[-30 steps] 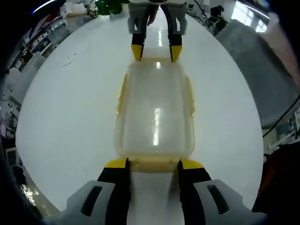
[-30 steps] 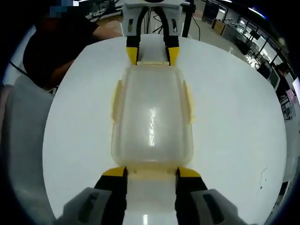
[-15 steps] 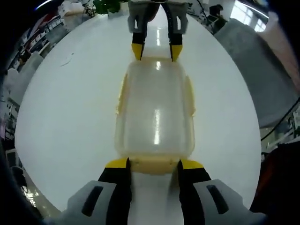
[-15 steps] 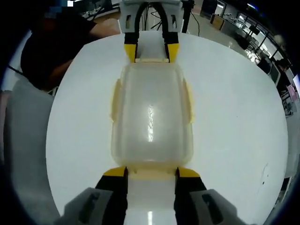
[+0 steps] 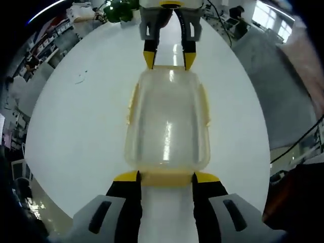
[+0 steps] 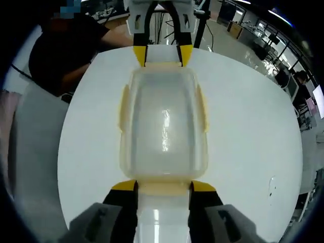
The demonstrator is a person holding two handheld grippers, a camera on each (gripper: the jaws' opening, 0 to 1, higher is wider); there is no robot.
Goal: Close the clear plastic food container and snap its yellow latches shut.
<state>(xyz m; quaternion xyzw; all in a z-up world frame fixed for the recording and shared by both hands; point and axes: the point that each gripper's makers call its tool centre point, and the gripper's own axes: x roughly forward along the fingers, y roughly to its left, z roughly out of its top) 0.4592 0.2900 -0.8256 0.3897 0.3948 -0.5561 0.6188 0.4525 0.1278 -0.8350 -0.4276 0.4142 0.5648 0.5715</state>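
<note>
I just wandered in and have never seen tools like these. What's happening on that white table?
A person is working two hand-held grippers at opposite ends of a clear plastic food container with yellow latches, which sits with its lid on on a round white table. The left gripper and the right gripper each have their jaws open either side of an end latch.

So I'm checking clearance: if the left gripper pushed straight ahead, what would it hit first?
The left gripper would meet the yellow end latch of the clear container, already at its jaw tips; contact is unclear.
</note>
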